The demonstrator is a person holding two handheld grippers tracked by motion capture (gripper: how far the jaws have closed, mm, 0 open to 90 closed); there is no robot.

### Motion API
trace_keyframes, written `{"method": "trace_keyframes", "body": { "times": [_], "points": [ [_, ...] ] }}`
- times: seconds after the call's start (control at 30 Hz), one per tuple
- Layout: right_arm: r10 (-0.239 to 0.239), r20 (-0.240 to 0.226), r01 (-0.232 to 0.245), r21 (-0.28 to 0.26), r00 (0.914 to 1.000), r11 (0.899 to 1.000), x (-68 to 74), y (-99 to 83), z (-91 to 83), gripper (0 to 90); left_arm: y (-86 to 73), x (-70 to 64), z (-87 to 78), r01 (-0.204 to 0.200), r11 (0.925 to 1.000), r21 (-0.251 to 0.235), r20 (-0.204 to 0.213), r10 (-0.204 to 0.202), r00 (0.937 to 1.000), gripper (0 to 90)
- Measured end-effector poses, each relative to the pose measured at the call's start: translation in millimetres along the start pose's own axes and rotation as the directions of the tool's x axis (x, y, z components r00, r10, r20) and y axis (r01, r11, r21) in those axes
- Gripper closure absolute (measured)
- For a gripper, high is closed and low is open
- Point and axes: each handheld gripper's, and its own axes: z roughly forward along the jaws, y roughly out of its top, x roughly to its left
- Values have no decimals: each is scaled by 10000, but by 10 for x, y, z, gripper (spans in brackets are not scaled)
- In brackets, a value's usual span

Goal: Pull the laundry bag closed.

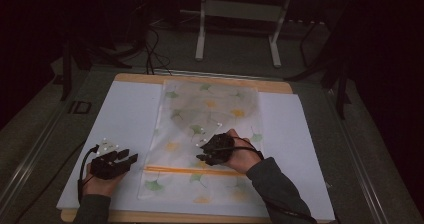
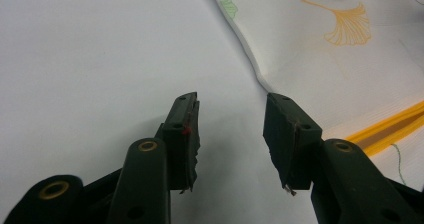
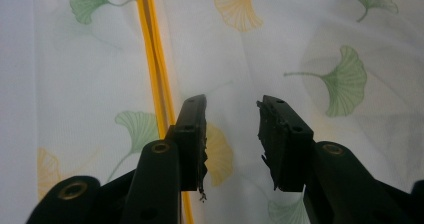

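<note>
1. Cloth [image 1: 210, 134] spread flat mid-counter [image 1: 125, 114], ginkgo print, orange stripe [image 1: 190, 170] near front; likely laid out for folding.
2. Left gripper [image 1: 131, 160] fingers released, empty, just beside cloth's left edge.
3. Right gripper [image 1: 202, 151] fingers released, empty, over cloth.

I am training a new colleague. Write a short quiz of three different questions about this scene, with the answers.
1. True or false: the left gripper has its jaws open.
2. What lies under the right gripper? A) the bare board B) the cloth C) the floor
3. Fill in: the stripe across the cloth is ____ in colour.

Key:
1. True; it holds nothing, over the white board beside the cloth's edge.
2. B; its open jaws are above the leaf-printed cloth.
3. Orange.
</note>
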Motion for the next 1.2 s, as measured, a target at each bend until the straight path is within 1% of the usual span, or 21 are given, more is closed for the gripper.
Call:
{"method": "trace_keyframes", "body": {
  "times": [0.13,0.47,0.67,0.83,0.97,1.1,1.2],
  "points": [
    [-157,-53,157,26,9999,9999,11,70,26,631,5,5,-7,-9,10000,-31,16,9,10000,579],
    [-515,-199,519,181,9985,9985,71,238,98,640,9,30,-28,146,9997,-177,37,-146,9999,579],
    [-691,-293,698,253,9972,9972,107,343,128,636,9,42,-30,146,9998,-152,47,-146,9999,577],
    [-845,-375,856,289,9957,9959,140,410,166,634,10,43,-33,133,9998,-146,55,-132,9999,576],
    [-886,-399,893,162,9953,9959,175,439,208,635,12,48,-39,130,9997,-185,63,-129,9999,576],
    [-916,-536,922,90,9943,9957,204,457,249,654,13,52,-43,145,9997,-184,58,-144,9999,576],
    [-1068,-588,1079,159,9925,9940,241,501,299,669,13,53,-41,154,9997,-177,77,-153,9999,577]
  ]
}}
